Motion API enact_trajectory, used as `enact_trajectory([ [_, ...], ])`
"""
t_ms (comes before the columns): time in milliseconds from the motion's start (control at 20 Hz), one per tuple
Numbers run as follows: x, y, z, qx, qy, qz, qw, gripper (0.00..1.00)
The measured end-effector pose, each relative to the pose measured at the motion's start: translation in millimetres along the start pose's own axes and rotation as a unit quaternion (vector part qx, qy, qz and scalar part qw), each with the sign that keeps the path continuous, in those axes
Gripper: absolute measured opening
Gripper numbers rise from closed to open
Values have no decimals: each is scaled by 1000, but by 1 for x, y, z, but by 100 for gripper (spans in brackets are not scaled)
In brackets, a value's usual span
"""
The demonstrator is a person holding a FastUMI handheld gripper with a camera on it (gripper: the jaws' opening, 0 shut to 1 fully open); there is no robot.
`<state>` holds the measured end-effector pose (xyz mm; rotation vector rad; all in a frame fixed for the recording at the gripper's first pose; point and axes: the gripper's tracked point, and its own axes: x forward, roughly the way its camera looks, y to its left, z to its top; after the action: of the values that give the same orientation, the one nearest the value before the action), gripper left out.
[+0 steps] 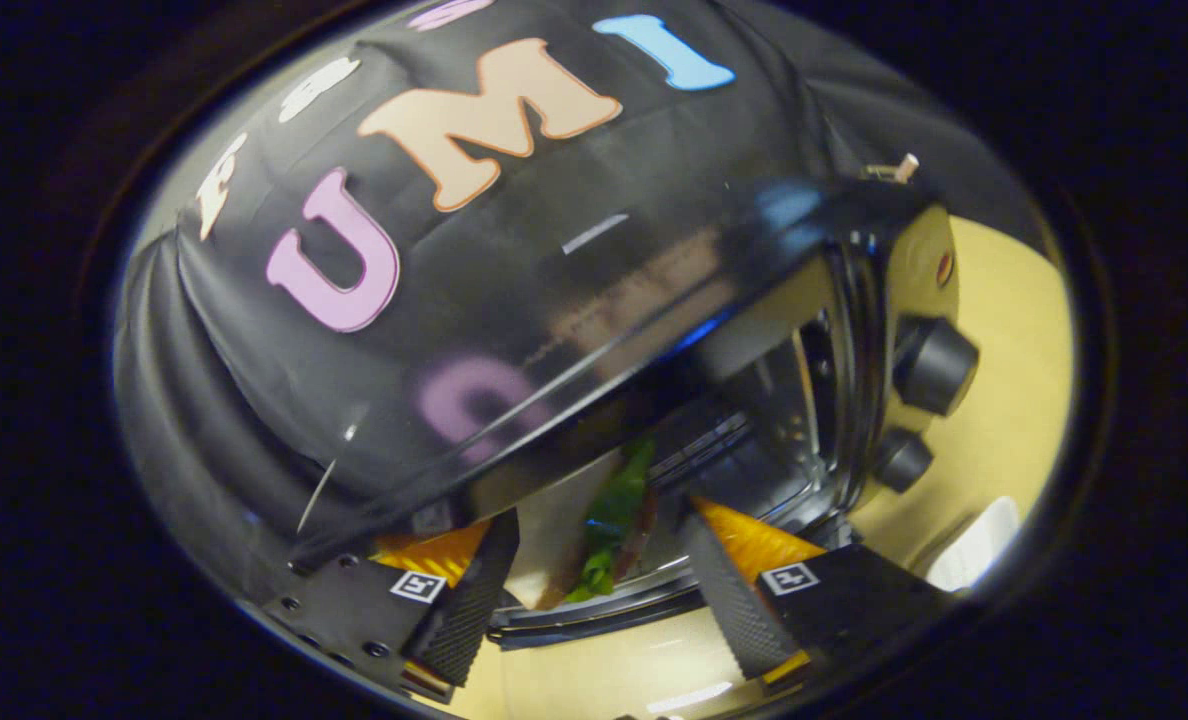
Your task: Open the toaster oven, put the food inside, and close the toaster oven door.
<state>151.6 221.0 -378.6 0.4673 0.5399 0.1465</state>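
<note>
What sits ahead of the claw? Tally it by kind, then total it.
Toaster oven: 1
Black knobs: 2
Sandwich, just ahead of the fingers: 1
White object on the table: 1
Claw, fingers apart: 1
Total: 6

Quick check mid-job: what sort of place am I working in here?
Likely a staged kitchen booth: a toaster oven with two black knobs on a pale yellow table, black cloth wall behind. The open gripper brackets a sandwich.
</note>
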Motion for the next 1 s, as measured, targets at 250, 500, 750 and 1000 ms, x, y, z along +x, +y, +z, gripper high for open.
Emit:
enact_trajectory([
  [250,-27,5,12,-53,-10,7,999,99],
  [500,-61,10,13,-54,17,38,998,99],
  [750,-93,-15,-4,-61,70,37,995,99],
  [1000,-152,-47,-54,-65,192,40,978,99],
])
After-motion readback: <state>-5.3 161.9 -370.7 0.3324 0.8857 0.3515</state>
